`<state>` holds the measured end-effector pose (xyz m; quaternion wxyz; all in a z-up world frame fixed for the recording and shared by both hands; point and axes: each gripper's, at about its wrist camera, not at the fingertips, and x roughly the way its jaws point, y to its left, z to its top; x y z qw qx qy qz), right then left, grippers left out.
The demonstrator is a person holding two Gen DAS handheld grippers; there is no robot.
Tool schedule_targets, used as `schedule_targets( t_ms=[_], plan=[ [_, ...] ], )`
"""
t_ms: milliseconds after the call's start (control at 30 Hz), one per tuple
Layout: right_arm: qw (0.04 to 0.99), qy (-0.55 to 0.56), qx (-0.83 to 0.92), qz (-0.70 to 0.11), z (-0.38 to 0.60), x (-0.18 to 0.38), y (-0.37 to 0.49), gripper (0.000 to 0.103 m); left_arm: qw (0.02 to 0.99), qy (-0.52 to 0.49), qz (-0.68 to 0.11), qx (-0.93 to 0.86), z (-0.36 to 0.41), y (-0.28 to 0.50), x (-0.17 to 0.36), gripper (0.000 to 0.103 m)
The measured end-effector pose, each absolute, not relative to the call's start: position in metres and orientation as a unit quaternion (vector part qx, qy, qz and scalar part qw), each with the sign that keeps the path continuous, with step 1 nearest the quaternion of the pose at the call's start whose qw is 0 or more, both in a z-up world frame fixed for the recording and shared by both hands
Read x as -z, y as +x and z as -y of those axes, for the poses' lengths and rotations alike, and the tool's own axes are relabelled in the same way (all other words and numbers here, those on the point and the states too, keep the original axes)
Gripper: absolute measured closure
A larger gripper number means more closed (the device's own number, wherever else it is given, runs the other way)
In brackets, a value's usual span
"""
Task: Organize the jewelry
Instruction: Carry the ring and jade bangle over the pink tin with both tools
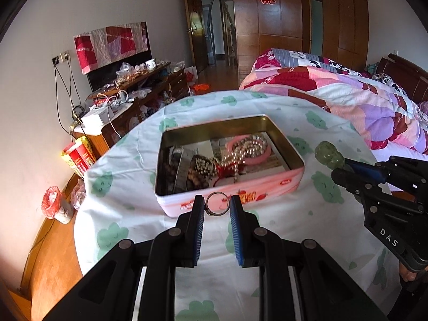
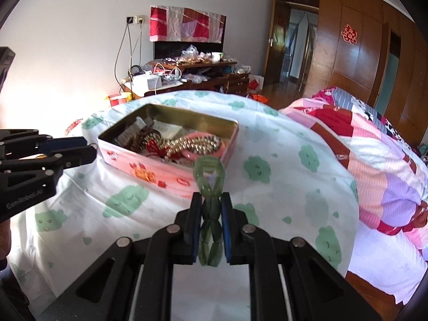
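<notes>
Left gripper pinches a metal ring, frame centre, just in front of the open tin. Right gripper clamps a green bead bracelet. Best to carry both over the rim, release low. Tin holds a pearl strand, a pink bangle, brown beads, papers.

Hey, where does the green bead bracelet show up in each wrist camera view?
Left wrist view: green bead bracelet at right of centre, gripped by the right claw, beside the pink tin.
Right wrist view: bottom centre, pinched in the right claw.
Shared landmark: the pink tin of jewelry.
</notes>
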<state>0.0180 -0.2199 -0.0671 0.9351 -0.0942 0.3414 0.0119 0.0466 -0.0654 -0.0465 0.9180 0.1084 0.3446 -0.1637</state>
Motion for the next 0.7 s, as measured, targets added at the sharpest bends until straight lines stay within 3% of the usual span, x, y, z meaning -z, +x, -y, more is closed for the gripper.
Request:
schedule_targets(
  t_ms=[700],
  plan=[
    [0.942,-0.116,-0.021,-0.315,0.215,0.037,0.058,0.087,0.924,0.133,-0.325,0.154,0.073,0.085,0.016,0.083]
  ],
)
